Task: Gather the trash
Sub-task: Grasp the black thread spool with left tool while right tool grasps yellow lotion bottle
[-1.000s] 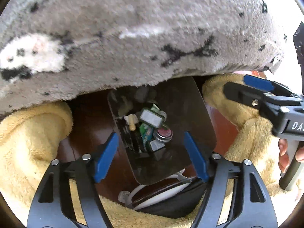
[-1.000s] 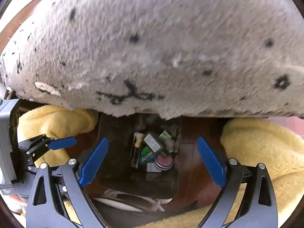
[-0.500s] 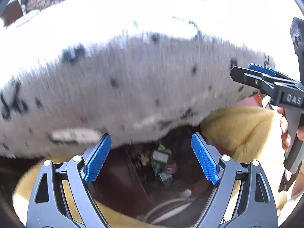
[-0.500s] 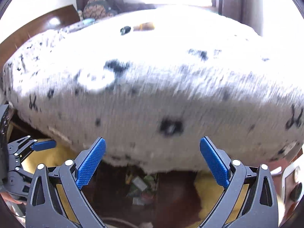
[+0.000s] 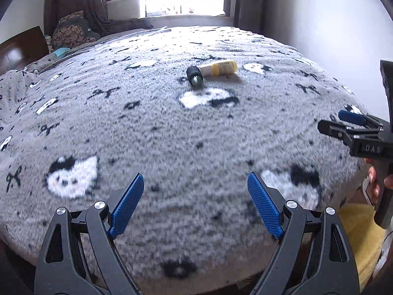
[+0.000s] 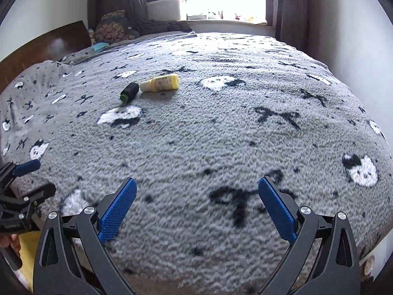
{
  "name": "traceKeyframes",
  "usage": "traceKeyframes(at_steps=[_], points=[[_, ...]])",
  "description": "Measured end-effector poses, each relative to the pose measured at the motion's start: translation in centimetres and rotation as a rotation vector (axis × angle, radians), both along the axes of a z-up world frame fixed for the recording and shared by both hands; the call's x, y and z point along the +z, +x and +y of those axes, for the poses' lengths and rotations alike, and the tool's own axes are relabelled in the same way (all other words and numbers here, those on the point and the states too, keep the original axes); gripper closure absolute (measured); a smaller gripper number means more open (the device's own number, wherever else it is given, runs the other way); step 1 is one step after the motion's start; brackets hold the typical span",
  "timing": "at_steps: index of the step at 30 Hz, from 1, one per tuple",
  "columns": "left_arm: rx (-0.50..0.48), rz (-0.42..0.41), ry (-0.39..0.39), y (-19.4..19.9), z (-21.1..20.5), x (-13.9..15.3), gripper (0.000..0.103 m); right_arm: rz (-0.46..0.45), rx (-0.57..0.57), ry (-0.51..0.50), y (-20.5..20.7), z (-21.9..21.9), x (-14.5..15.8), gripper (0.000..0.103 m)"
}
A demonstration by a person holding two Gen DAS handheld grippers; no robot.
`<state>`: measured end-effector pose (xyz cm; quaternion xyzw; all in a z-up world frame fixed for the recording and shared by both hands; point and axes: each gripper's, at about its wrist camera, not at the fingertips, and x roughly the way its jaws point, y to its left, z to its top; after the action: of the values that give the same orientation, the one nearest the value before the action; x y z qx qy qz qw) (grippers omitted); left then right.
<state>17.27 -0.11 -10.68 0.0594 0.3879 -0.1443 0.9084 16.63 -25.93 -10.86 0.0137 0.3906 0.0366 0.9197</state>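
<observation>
Left wrist view showed our left gripper and right gripper spread empty (nothing grasped); yellow bottle and dark bottle remained uncollected on the blanket.

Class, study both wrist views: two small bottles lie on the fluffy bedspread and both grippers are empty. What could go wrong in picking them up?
1. The yellow bottle and the dark bottle lie on their sides, nearly touching; grabbing one may roll the other away.
2. The bedspread is deep pile, so pads of the left gripper or right gripper could snag fabric.
</observation>
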Motion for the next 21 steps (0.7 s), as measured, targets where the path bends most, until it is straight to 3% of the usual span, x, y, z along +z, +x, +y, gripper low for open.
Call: traceKeyframes(at_steps=[9, 14, 18, 21], points=[[0.03, -0.005, -0.021, 10.3, -3.3, 0.4, 0.028, 0.029, -0.021, -0.028, 8.0, 0.1, -0.5, 0.004], [0.046, -0.008, 0.021, 15.1, -5.2, -0.2, 0.039, 0.044, -0.025, -0.014, 9.4, -0.5, -0.9, 0.004], [0.045, 0.042, 0.006, 18.4, -6.2, -1.4, 0.046, 0.041, 0.002, 0.0, 10.1, -0.4, -0.8, 0.004], [0.04, 0.09, 0.028, 20.2, -6.9, -2.7, 0.06, 0.03, 0.018, -0.002, 11.0, 0.2, -0.5, 0.004]])
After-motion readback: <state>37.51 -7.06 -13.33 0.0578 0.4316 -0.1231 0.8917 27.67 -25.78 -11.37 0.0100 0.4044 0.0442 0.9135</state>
